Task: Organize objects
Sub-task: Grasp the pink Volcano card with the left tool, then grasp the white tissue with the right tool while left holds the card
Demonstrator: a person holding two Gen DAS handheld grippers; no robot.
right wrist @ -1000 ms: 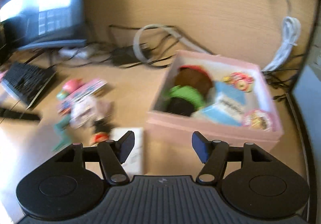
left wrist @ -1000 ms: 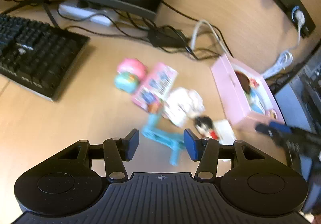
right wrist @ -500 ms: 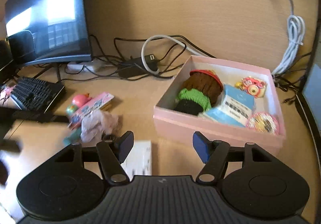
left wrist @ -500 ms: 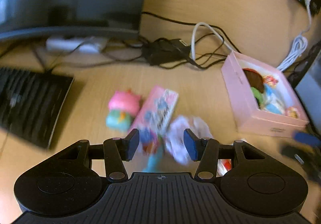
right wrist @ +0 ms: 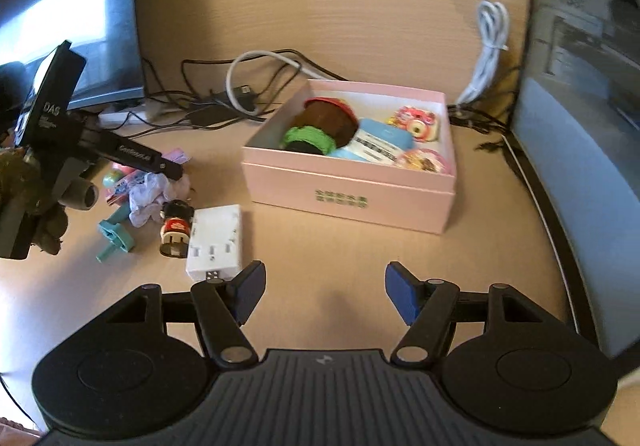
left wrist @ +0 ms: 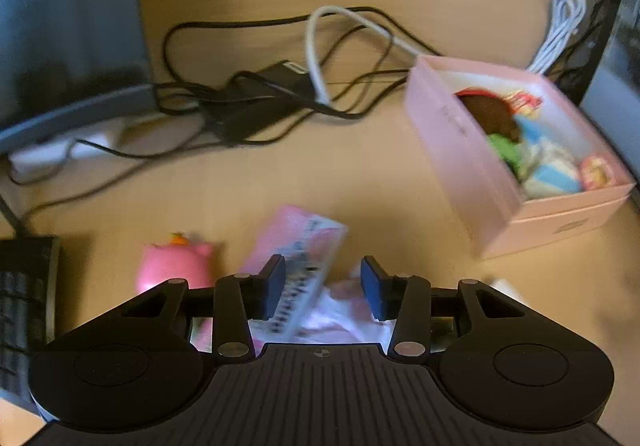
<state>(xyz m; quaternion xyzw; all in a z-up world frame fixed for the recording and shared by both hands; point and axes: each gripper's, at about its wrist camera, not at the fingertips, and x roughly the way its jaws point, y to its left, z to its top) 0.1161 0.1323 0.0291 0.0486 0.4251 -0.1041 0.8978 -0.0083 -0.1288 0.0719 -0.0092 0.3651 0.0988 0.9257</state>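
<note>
1. My left gripper (left wrist: 323,288) hangs low over the loose pile near the table's left edge, its jaws moderately apart and holding nothing; a pink printed packet (left wrist: 298,246) and a crumpled pale wrapper (left wrist: 340,310) sit between and under the fingers, though blur hides whether they touch.
2. My right gripper (right wrist: 325,292) is spread wide and empty above bare table, just in front of the pink box (right wrist: 348,198).
3. Done so far, as I judge it: the pink box already holds a brown and green knitted toy (right wrist: 320,126), a blue packet (right wrist: 376,144) and some small round pink trinkets.
4. Left to do: the pink squishy toy (left wrist: 176,266), the teal plastic piece (right wrist: 116,236), the small red and black figure (right wrist: 175,228), the white adapter (right wrist: 216,242), the packet and the wrapper all lie outside, left of the box.
5. I reckon the job is perhaps under half finished.
</note>
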